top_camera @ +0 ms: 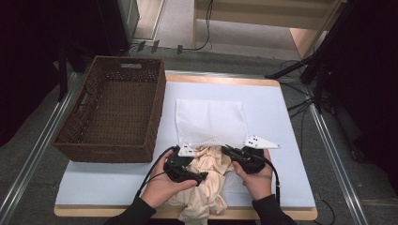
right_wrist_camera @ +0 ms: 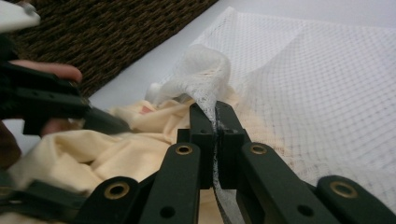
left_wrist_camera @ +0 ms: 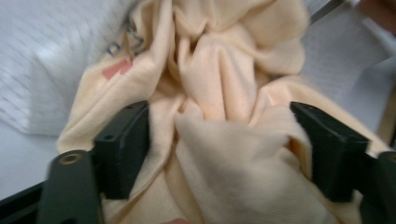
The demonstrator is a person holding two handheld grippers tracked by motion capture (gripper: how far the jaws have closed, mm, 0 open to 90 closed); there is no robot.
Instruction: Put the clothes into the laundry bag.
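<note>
While the right gripper [right_wrist_camera: 215,122] pinches the white mesh bag [top_camera: 210,123] by its near edge, the left gripper [left_wrist_camera: 219,149] gapes around the cream shirt [top_camera: 210,180] bunched at the bag's mouth, wicker basket [top_camera: 112,110] alongside.

A pale blue surface [top_camera: 281,140] with a wooden rim stands on grey floor [top_camera: 28,140], metal rails at three and nine o'clock, cables [top_camera: 202,44] at twelve.

Soft matt peach cloth [left_wrist_camera: 224,93], open-weave white mesh bag [top_camera: 210,121], rough wicker basket [top_camera: 112,110].
</note>
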